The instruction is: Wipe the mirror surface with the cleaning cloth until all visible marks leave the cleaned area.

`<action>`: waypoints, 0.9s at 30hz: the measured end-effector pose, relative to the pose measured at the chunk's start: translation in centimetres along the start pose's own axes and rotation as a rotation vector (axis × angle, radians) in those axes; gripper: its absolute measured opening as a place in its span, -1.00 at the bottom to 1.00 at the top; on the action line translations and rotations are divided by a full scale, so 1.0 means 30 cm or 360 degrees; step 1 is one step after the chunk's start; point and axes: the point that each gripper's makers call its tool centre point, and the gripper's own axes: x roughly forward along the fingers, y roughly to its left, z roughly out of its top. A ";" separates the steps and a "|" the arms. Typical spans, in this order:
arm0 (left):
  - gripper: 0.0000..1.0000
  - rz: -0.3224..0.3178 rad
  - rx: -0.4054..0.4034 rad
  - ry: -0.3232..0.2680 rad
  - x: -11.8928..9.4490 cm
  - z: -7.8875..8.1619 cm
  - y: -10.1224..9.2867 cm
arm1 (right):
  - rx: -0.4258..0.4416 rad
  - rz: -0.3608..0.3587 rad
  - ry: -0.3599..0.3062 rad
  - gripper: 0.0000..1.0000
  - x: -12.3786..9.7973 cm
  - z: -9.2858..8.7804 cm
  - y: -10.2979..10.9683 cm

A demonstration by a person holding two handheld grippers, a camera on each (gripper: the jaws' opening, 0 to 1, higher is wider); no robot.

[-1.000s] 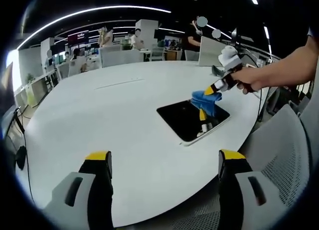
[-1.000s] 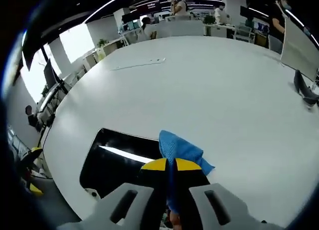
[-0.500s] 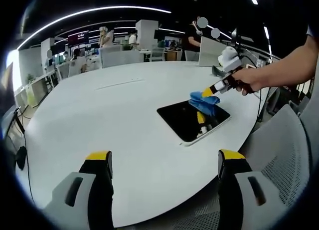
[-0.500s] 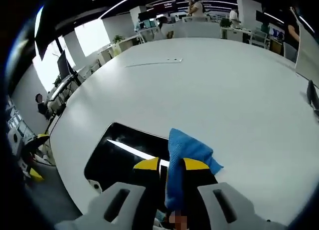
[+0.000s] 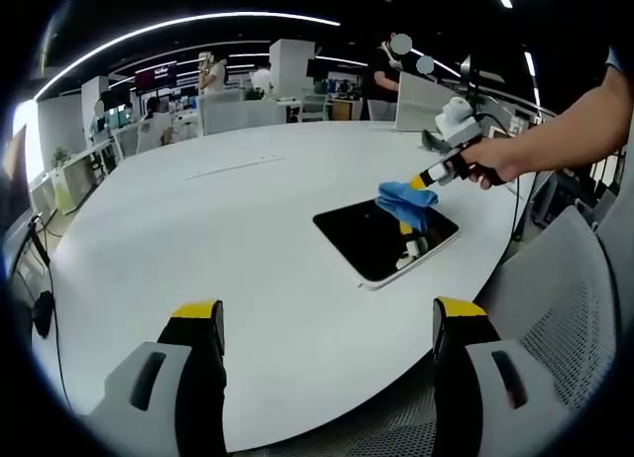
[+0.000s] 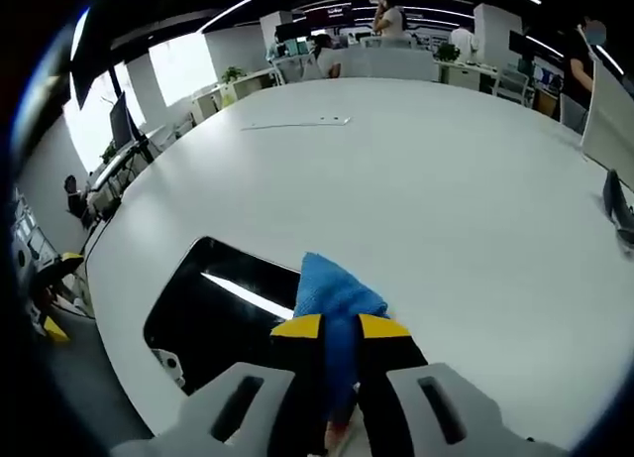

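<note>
A dark rectangular mirror [image 5: 381, 236] lies flat on the white round table [image 5: 218, 229], near its right edge. My right gripper [image 5: 420, 180], held by a hand, is shut on a blue cleaning cloth [image 5: 404, 199] that rests on the mirror's far right corner. In the right gripper view the same cloth [image 6: 332, 300] is pinched between that gripper's yellow-tipped jaws [image 6: 339, 326], over the mirror's right end [image 6: 213, 303]. My left gripper [image 5: 327, 310] stands open above the table's near edge, well short of the mirror, with nothing between its jaws.
A grey mesh chair [image 5: 565, 308] stands right of the table. A thin strip [image 5: 236, 167] lies on the far tabletop. A dark stand [image 6: 616, 204] sits at the table's right side. Desks and people fill the office behind.
The right gripper has slid the cloth a little across the mirror's far corner. The left gripper has stayed put.
</note>
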 end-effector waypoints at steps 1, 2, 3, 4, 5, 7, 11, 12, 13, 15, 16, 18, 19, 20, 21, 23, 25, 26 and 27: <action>0.71 0.0000 -0.0001 0.0001 0.001 -0.001 0.001 | -0.0008 0.0009 -0.0001 -0.81 0.001 0.001 0.010; 0.71 0.0000 0.0000 0.0003 0.002 -0.003 0.002 | -0.0021 0.0018 -0.0013 -0.80 0.003 0.008 0.023; 0.71 0.0000 0.0002 0.0004 0.002 -0.003 0.002 | -0.0028 0.0026 -0.0021 -0.80 0.002 0.014 0.031; 0.70 0.0000 0.0003 0.0005 0.001 -0.002 0.002 | -0.0023 0.0038 -0.0028 -0.78 0.001 0.021 0.042; 0.70 0.0001 0.0003 0.0005 0.001 -0.002 0.001 | -0.0024 0.0044 -0.0036 -0.76 0.001 0.024 0.049; 0.70 0.0002 0.0002 0.0006 0.001 -0.002 0.001 | -0.0046 0.0035 -0.0018 -0.72 0.015 0.015 0.047; 0.69 0.0004 0.0004 0.0006 0.002 -0.003 0.003 | -0.0067 0.0015 0.0028 -0.73 0.034 -0.012 0.043; 0.69 0.0005 0.0003 0.0009 0.002 -0.004 0.003 | -0.0093 -0.0010 0.0028 -0.75 0.035 -0.012 0.039; 0.69 0.0005 0.0004 0.0008 0.003 -0.004 0.004 | -0.0086 -0.0010 0.0029 -0.78 0.037 -0.011 0.043; 0.69 0.0005 0.0005 0.0010 0.002 -0.003 0.003 | -0.0063 -0.0024 0.0036 -0.83 0.043 -0.008 0.046; 0.69 0.0005 0.0004 0.0008 0.001 -0.001 0.002 | -0.0069 -0.0032 0.0039 -0.86 0.046 -0.006 0.046; 0.69 0.0006 0.0006 0.0009 0.002 -0.002 0.004 | -0.0034 -0.0021 0.0042 -0.90 0.051 0.002 0.055; 0.68 0.0009 0.0009 0.0012 0.002 -0.005 0.006 | -0.0031 -0.0018 0.0043 -0.94 0.055 0.007 0.061; 0.68 0.0009 0.0010 0.0012 0.002 -0.005 0.006 | -0.0032 -0.0018 0.0044 -0.95 0.058 0.010 0.065; 0.68 0.0007 0.0009 0.0011 0.003 -0.005 0.005 | -0.0034 -0.0018 0.0047 -0.96 0.062 0.014 0.073; 0.69 0.0007 0.0008 0.0010 0.003 -0.005 0.005 | -0.0021 -0.0004 0.0049 -0.98 0.070 0.020 0.090; 0.70 0.0004 0.0004 0.0009 0.003 -0.005 0.005 | -0.0016 -0.0001 0.0051 -0.99 0.076 0.024 0.102; 0.70 0.0003 0.0004 0.0007 0.003 -0.005 0.005 | -0.0013 0.0005 0.0053 -1.00 0.079 0.026 0.115; 0.71 0.0002 0.0005 0.0008 0.004 -0.005 0.005 | -0.0005 0.0013 0.0055 -1.00 0.082 0.028 0.124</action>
